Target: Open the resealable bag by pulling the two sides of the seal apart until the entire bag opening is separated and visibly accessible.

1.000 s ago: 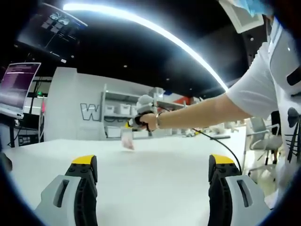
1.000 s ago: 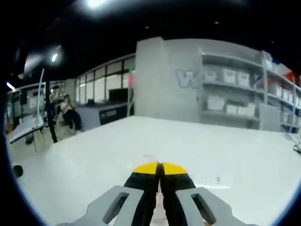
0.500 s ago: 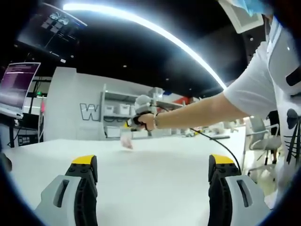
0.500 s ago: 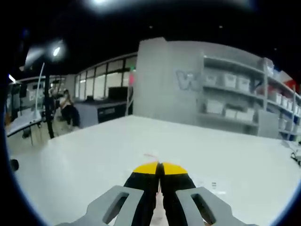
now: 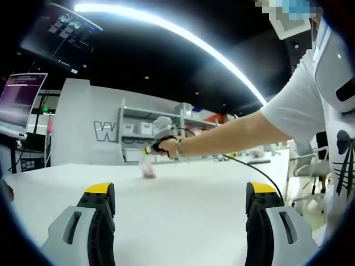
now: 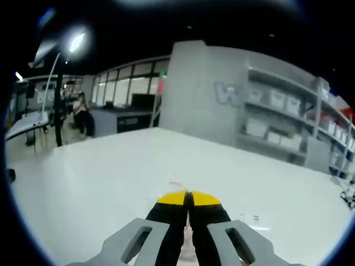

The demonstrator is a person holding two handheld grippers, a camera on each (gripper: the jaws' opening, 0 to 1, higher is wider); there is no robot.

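Note:
The resealable bag (image 5: 147, 170) is small, clear and pinkish, and hangs just over the far part of the white table (image 5: 183, 221). My right gripper (image 5: 148, 149), held out on a person's outstretched arm, is shut on the bag's top edge. In the right gripper view my right gripper (image 6: 187, 195) has its yellow-tipped jaws pressed together, and a thin sliver of the bag (image 6: 176, 183) pokes out past them. My left gripper (image 5: 180, 191) stays low over the near table, jaws wide open with nothing between them, well short of the bag.
Shelves with white bins (image 5: 138, 130) line the wall behind the table. A monitor (image 5: 19, 102) stands at the left, a black cable (image 5: 260, 169) trails across the right, and a chair (image 5: 305, 160) sits beyond. A small label (image 6: 249, 218) lies on the table (image 6: 100, 183).
The right gripper has carried the bag a little leftward and farther off in the left gripper view. The right gripper view has swung with it. My left gripper has held still.

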